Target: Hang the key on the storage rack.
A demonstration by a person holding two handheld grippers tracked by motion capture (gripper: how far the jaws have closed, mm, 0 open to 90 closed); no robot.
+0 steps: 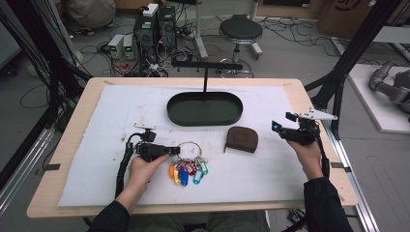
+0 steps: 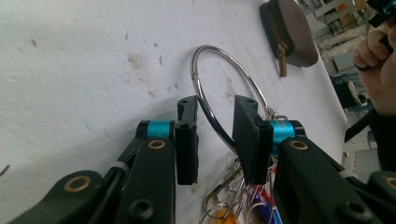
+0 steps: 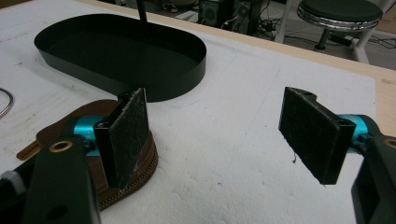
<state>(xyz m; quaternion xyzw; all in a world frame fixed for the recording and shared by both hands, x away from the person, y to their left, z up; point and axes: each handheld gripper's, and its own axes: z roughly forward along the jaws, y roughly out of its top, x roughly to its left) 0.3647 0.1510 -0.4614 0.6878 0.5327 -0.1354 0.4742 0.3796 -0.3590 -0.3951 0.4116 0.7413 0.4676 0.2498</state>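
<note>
left gripper (image 2: pixel 215 140) fingers straddle the key ring (image 2: pixel 219 93), tags cropped; right gripper (image 3: pixel 229 135) spread, hiding the pouch (image 3: pixel 140 172).

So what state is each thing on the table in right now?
Left gripper: open, jaws either side of the key ring's wire.
Right gripper: open wide, holding nothing.
Key ring: flat on the mat, tags bunched.
Pouch: zipped shut, lying flat.
Tray: empty, upright.
</note>
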